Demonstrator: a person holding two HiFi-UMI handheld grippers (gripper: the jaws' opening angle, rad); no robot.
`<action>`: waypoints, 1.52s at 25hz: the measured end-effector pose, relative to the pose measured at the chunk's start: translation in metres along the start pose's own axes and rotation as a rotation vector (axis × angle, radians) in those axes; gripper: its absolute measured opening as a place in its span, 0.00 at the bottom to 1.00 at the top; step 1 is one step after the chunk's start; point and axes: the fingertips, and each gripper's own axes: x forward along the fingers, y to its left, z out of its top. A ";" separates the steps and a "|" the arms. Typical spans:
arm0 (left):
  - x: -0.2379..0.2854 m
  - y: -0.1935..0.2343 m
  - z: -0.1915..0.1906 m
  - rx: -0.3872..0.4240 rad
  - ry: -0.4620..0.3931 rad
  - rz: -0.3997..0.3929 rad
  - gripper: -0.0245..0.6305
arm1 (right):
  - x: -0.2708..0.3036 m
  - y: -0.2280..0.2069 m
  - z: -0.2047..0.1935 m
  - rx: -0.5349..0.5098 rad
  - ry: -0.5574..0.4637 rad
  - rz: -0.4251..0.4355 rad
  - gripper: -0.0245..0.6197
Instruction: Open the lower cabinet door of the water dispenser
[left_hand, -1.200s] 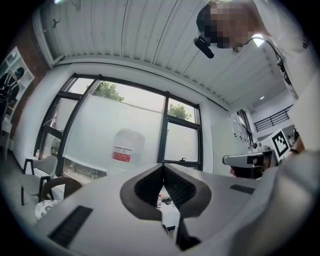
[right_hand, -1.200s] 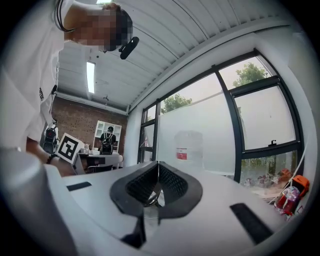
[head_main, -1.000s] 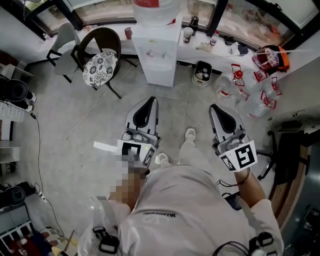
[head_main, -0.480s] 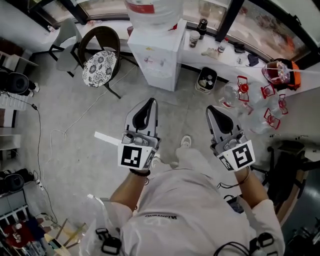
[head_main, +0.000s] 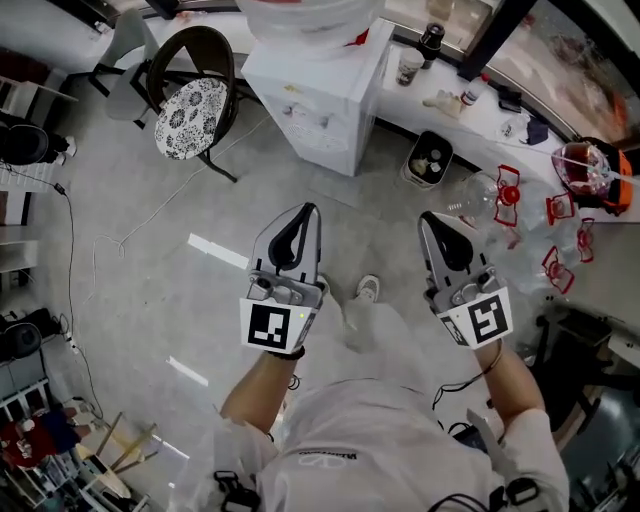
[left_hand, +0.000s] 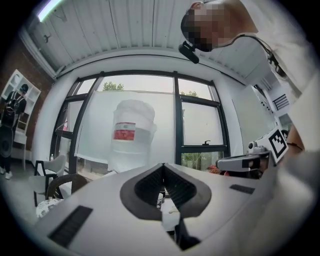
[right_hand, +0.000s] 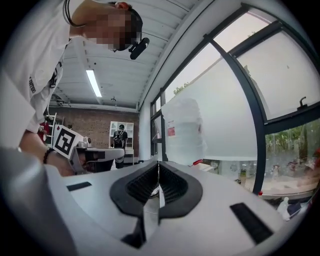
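Well short of the water dispenser (head_main: 325, 100), two grippers hovered.
Both the left gripper (head_main: 311, 210) and right gripper (head_main: 426, 217) were closed, empty.

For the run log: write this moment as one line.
left gripper: shut, empty | right gripper: shut, empty | water dispenser: ahead, untouched | door opening: not started

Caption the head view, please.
Left gripper and right gripper, jaws shut and empty, aimed at the white box-shaped water dispenser.
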 end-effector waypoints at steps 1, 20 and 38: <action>0.006 0.002 -0.017 0.010 0.004 0.004 0.05 | 0.007 -0.005 -0.016 0.005 0.002 0.002 0.06; 0.101 0.073 -0.458 0.032 0.063 -0.038 0.05 | 0.162 -0.077 -0.461 0.046 -0.007 -0.009 0.06; 0.135 0.096 -0.624 0.018 0.032 -0.111 0.05 | 0.249 -0.119 -0.628 0.029 -0.029 -0.013 0.07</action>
